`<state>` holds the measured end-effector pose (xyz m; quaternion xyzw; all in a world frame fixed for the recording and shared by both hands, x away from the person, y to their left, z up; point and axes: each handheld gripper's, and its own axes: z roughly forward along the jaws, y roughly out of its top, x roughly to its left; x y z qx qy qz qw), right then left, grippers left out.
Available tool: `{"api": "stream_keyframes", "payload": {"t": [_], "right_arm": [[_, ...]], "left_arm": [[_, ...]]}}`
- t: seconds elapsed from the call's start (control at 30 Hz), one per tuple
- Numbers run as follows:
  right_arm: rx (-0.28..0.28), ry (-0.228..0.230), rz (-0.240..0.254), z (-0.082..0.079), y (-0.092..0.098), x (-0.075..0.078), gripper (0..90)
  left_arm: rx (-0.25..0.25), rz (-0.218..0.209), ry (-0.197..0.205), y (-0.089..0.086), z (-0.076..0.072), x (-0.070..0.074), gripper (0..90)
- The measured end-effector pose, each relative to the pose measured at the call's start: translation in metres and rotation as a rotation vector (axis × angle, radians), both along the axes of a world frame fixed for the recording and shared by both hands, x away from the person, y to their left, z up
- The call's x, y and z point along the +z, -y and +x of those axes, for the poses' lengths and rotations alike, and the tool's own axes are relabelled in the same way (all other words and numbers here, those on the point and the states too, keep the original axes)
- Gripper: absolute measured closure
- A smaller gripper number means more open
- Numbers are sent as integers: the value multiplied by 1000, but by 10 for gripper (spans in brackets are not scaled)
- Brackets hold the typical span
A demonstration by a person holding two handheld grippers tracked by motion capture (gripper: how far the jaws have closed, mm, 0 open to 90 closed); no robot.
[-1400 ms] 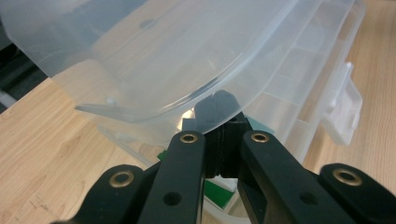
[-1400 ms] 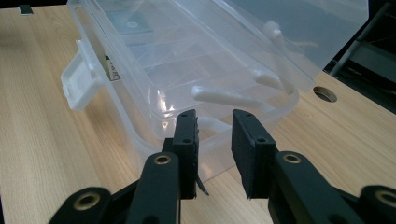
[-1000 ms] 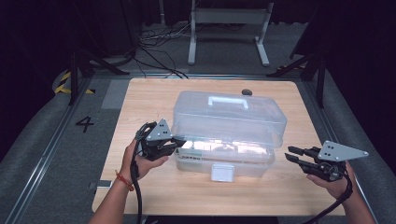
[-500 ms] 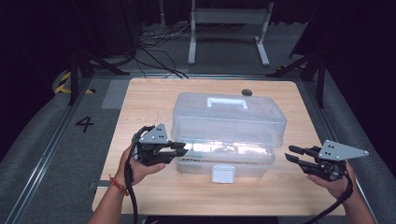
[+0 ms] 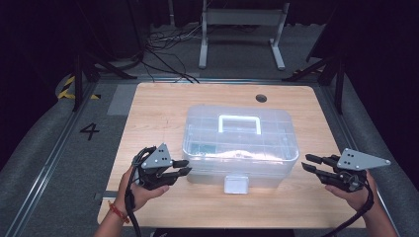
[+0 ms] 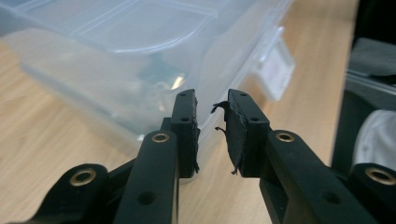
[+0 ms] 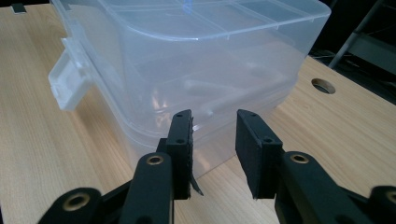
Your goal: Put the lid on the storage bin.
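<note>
Between open tongs (image 5: pixel 182 167), clear box (image 5: pixel 239 143)

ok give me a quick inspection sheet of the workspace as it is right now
surface: light wooden table, round cable hole near its far right corner
job's things: clear plastic box, lid on, white handle on top, white latch on the near side; contents too blurred to name
clutter: nothing seen
grippers: left hand-held gripper open, close by the box's left end, not gripping; right hand-held gripper open, apart from the box's right end
cables: one trails from each gripper toward the near edge; loose cables on the floor beyond the table
surroundings: dark room, grey floor marked 4, metal stand behind
</note>
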<state>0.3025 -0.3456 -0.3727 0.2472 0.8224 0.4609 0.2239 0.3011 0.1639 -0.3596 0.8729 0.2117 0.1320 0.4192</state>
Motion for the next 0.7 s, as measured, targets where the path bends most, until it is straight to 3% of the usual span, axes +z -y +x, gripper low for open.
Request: {"api": "stream_keyframes", "payload": {"t": [0.07,0.2,0.3,0.37,0.53,0.7], "right_arm": [[2,-2,-14,-1,-1,0,670],[-5,-1,-44,-2,-4,-1,648],[5,3,-99,-6,-5,-7,648],[-4,1,-122,-8,-2,-13,627],[-33,-24,-124,-10,12,-28,594],[-79,-35,-146,-10,27,-43,557]], "left_arm": [[13,24,37,0,-4,-2,700],[24,75,75,-2,-12,-12,642],[27,156,91,-6,-15,-23,626],[37,172,75,-10,-14,-32,604],[95,221,63,-23,-11,-50,526],[129,223,29,-37,-5,-62,427]]}}
